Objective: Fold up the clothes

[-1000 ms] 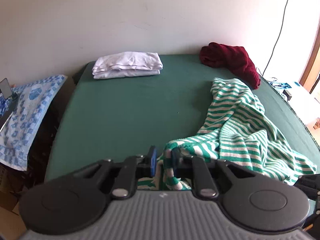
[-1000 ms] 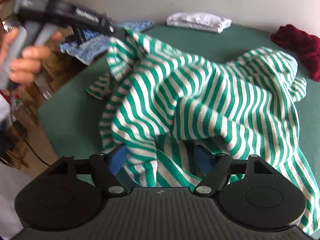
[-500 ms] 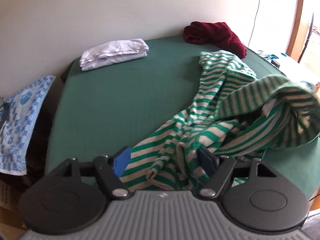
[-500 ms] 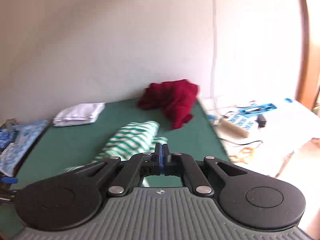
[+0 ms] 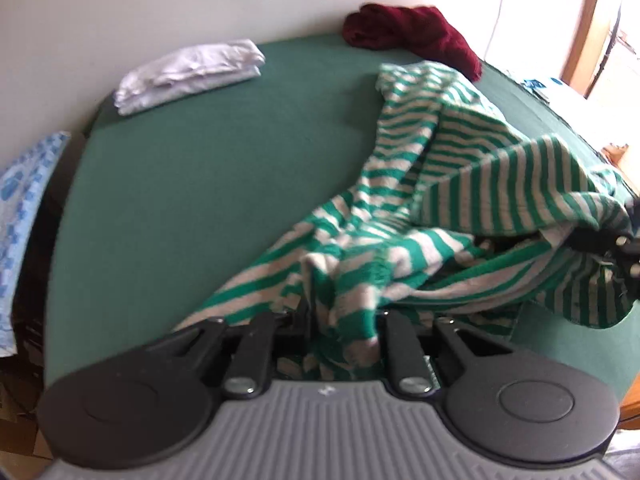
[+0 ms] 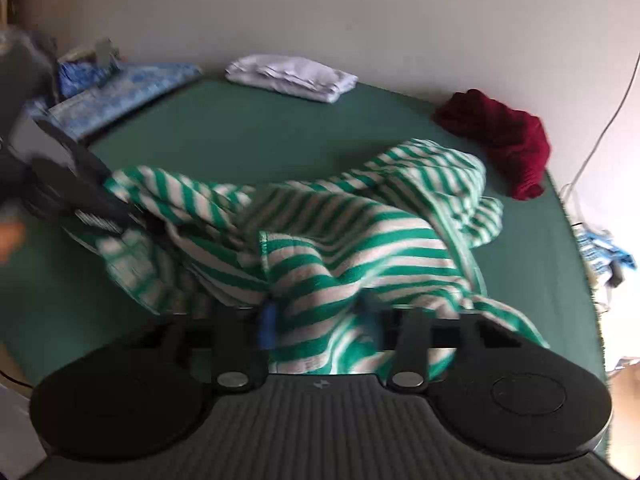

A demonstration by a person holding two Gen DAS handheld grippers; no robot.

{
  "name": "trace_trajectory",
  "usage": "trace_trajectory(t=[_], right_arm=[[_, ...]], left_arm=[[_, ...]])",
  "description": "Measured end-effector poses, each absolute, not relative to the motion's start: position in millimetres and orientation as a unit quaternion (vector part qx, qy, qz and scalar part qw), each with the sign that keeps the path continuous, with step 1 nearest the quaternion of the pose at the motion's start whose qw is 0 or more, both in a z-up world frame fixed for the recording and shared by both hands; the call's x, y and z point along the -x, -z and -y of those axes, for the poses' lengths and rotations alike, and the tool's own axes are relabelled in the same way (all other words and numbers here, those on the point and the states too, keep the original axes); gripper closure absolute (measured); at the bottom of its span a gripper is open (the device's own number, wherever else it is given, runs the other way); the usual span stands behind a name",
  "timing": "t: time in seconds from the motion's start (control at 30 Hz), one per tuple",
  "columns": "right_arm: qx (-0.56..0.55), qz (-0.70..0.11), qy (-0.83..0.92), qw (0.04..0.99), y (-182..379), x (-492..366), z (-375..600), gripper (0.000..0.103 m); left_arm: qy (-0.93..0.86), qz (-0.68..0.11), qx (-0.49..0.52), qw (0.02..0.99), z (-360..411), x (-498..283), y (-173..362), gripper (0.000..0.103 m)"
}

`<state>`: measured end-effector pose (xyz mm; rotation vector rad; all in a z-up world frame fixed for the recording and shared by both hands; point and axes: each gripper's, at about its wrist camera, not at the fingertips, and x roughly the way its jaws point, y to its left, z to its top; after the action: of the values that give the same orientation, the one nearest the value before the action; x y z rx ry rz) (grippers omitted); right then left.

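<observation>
A green-and-white striped garment [image 5: 452, 200] lies crumpled on the green bed [image 5: 208, 184]. It also shows in the right wrist view [image 6: 360, 240]. My left gripper [image 5: 342, 320] has its jaws partly closed around a bunch of the striped cloth at the near edge. My right gripper [image 6: 320, 320] has striped cloth bunched between its jaws, which stand apart; the image is blurred. The right gripper also shows at the right edge of the left wrist view [image 5: 616, 240], with cloth hanging from it. The left gripper shows at the left of the right wrist view [image 6: 80, 196].
A folded white garment [image 5: 188, 74] lies at the far left of the bed, a crumpled dark red garment [image 5: 412, 36] at the far right. A blue patterned cloth [image 5: 24, 184] hangs off to the left. A wall is behind, a cable [image 6: 604, 128] and clutter to the right.
The left jaws opened half a second ago and have now narrowed on the striped cloth. The right gripper swung back toward the bed, and its jaws now stand apart with cloth between them.
</observation>
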<state>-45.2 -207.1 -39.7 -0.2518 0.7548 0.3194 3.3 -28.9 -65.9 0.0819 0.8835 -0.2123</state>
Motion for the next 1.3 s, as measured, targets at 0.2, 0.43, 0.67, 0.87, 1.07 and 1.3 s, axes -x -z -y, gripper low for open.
trace_trajectory(t=[0.2,0.43,0.67,0.87,1.07,1.3], right_arm=[[-0.063,-0.299,-0.07,0.949,-25.8,12.0,301.5,0.098],[-0.189,-0.009,-0.177,0.966,-168.6,37.6,317.3,0.098],[-0.1,-0.103,-0.18,0.973,-133.5,68.1,303.6,0.093],[-0.02,-0.408,-0.084,0.909,-8.4,67.4,295.7,0.091],[0.076,-0.46,-0.087,0.881,20.0,75.8,249.2,0.044],[0.004,-0.396,-0.112,0.911,12.6,40.5,214.7,0.027]], left_arm=[[0.081,-0.337,0.002,0.938,-13.5,-12.4,-13.2,0.084],[0.063,-0.112,-0.002,0.992,-27.8,41.6,-155.2,0.082],[0.072,-0.197,-0.019,0.978,-49.5,80.6,-116.7,0.073],[0.111,-0.411,-0.046,0.904,-30.0,79.8,3.0,0.073],[0.091,-0.457,-0.126,0.876,-19.2,78.2,41.3,0.031],[0.051,-0.444,-0.099,0.889,-11.9,46.7,44.9,0.001]])
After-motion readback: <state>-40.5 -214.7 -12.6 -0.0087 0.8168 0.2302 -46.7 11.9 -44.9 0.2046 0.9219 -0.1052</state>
